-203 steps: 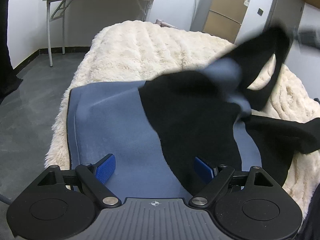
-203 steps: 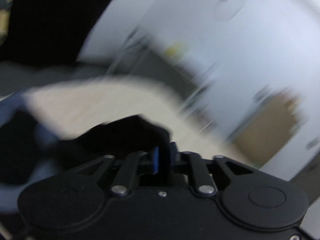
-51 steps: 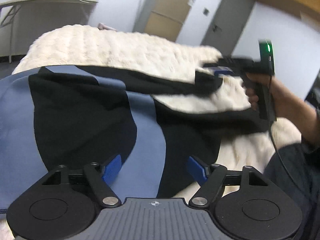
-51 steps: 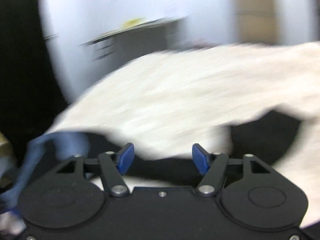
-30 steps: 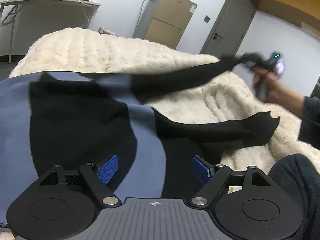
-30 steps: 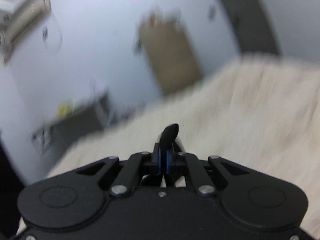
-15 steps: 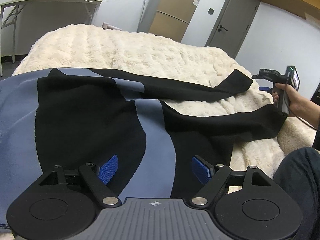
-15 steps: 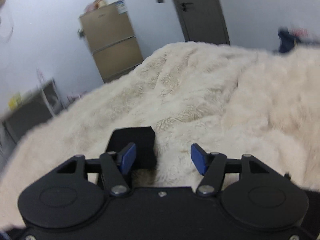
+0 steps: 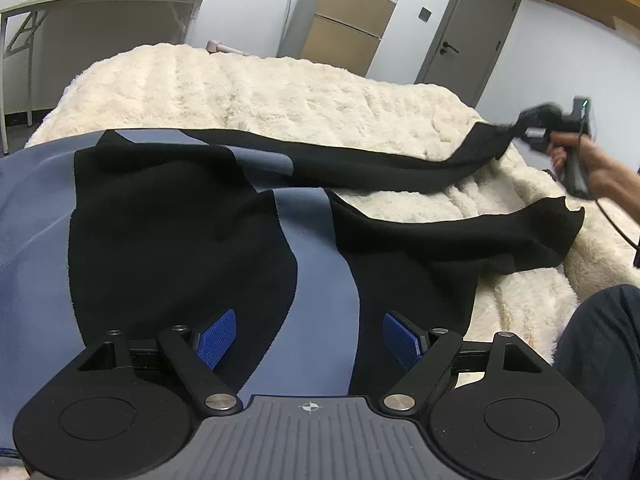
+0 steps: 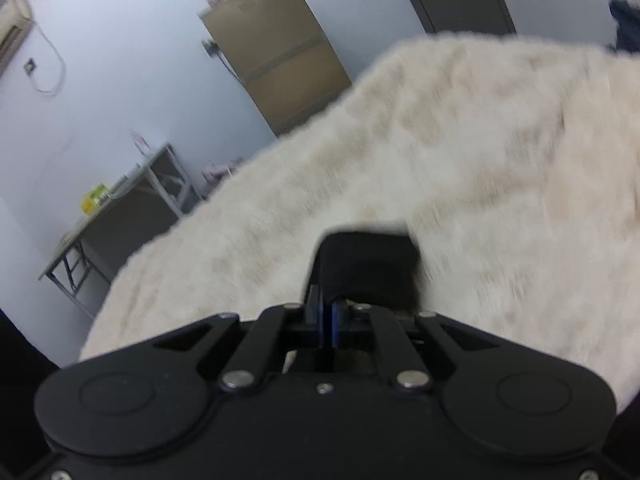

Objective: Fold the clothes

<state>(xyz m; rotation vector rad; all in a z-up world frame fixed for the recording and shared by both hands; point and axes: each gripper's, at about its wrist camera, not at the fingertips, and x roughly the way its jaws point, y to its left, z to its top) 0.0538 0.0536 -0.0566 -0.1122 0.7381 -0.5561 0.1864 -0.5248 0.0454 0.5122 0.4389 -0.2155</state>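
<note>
- The black and blue garment (image 9: 180, 240) lies spread on the bed's cream fleece blanket (image 9: 280, 92).
- The left claw (image 9: 308, 338) hovers over its near hem, blue pads spread wide, nothing between them.
- The right claw (image 10: 326, 320) has just closed, pinching the far sleeve's cuff (image 10: 368, 264) above the blanket.

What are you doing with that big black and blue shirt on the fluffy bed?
A person is folding a black and blue top spread on a fluffy cream blanket. The right gripper, held in the person's hand, has just closed its jaws on the cuff of the far sleeve and holds it stretched out to the side. The near sleeve lies loose on the blanket. The left gripper hovers open over the body of the top, gripping nothing.
</note>
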